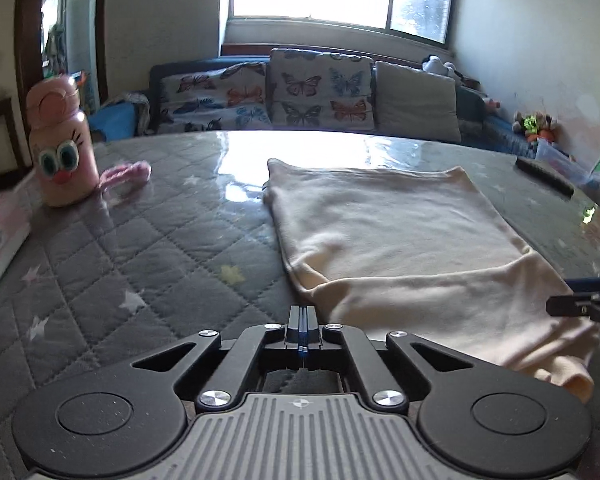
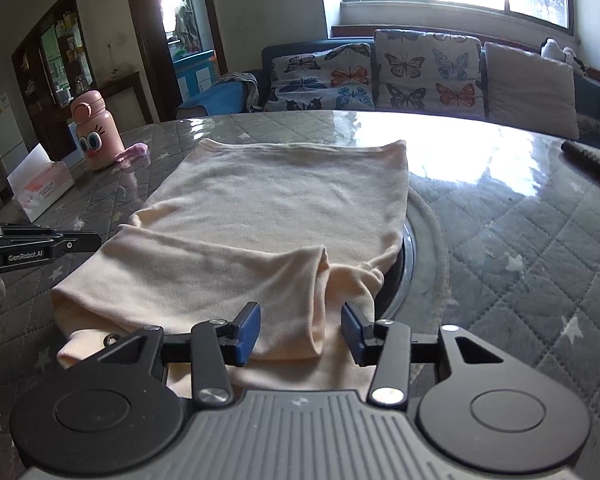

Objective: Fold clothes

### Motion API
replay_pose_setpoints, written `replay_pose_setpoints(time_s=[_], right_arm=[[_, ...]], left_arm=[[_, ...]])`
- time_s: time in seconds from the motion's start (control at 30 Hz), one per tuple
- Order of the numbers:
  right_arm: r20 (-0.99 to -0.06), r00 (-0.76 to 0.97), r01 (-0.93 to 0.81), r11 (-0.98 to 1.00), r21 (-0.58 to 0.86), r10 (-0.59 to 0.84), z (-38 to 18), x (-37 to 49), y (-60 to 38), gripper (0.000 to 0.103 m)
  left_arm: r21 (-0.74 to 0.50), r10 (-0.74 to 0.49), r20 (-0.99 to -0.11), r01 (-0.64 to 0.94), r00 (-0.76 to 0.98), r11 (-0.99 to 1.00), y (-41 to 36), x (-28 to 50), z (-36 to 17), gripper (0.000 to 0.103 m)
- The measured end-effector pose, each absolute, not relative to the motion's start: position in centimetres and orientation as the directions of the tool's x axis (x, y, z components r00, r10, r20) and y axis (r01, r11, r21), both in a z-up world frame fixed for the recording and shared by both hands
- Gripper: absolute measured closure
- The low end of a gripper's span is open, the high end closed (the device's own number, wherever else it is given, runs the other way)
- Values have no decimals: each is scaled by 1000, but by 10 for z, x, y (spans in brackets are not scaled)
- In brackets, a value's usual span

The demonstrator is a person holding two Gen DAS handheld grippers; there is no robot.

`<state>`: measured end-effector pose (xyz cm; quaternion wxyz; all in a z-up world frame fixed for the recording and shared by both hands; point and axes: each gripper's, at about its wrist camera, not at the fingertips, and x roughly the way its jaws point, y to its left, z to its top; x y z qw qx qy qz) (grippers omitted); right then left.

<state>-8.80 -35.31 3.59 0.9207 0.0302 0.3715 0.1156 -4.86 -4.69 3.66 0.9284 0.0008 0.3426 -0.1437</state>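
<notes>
A cream garment [image 1: 400, 240] lies folded flat on the grey quilted table [image 1: 140, 248], with a loose fold at its near end. My left gripper [image 1: 303, 314] is shut with nothing between its fingers, and its tips sit just short of the garment's near left corner. In the right wrist view the same garment [image 2: 276, 200] fills the middle. My right gripper [image 2: 300, 314] is open over its near edge, and a cloth ridge lies between the blue pads [image 2: 249, 334] without being pressed. Each gripper shows at the edge of the other's view: right gripper [image 1: 562, 294], left gripper [image 2: 96, 239].
A pink cartoon bottle [image 2: 94, 132] and a pink fabric bit [image 2: 134, 152] stand at the far left, with a tissue box [image 2: 40, 188] nearer. A black remote [image 2: 592, 164] lies far right. A round turntable rim [image 2: 410, 252] shows beside the garment. A sofa [image 2: 380, 72] stands behind.
</notes>
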Motion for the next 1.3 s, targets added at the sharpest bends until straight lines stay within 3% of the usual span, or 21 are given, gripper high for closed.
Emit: replay_pose_setpoints(time_s=[0.13,0.23,0.27,0.37,0.4,0.43,0.5,0.8,1.0,1.3], right_arm=[[-670,703,-193,970,144,240,39,-91,-353,56],[-669,702,-200,969,143,244,40,-92,-352,56],[-669,702,-203,969,143,245,40,-92,-351,56],[-673,697,-205,968,144,248,37,-92,-351,56],[-674,695,-205,968,144,248,36,-92,-351,56],[-676,694,-206,968,145,248,35,-92,-351,56],[-679,691,-206,968,146,249,33,-92,-351,56],[-681,689,-206,968,145,248,30,-93,-352,55],[-642,725,-217,967,131,250,45,-91,-351,57],[-605,741,-277,953,118,291,50,-65,-334,68]], left_arm=[[-149,-310,-628,281,714,948,-48,-44,43,96],[-133,-306,-631,290,712,948,-58,-40,42,66],[-133,-303,-637,287,708,949,-60,-37,40,62],[-131,-295,-655,279,696,951,-65,-31,34,65],[-127,-291,-656,278,697,952,-66,-30,32,72],[-123,-287,-657,276,698,953,-65,-30,31,91],[-136,-287,-653,265,701,955,-61,-30,31,100],[-96,-218,-639,205,738,974,-36,-38,34,103],[-109,-322,-585,322,744,941,-58,-48,58,100],[-49,-337,-642,401,689,915,-93,-36,37,100]])
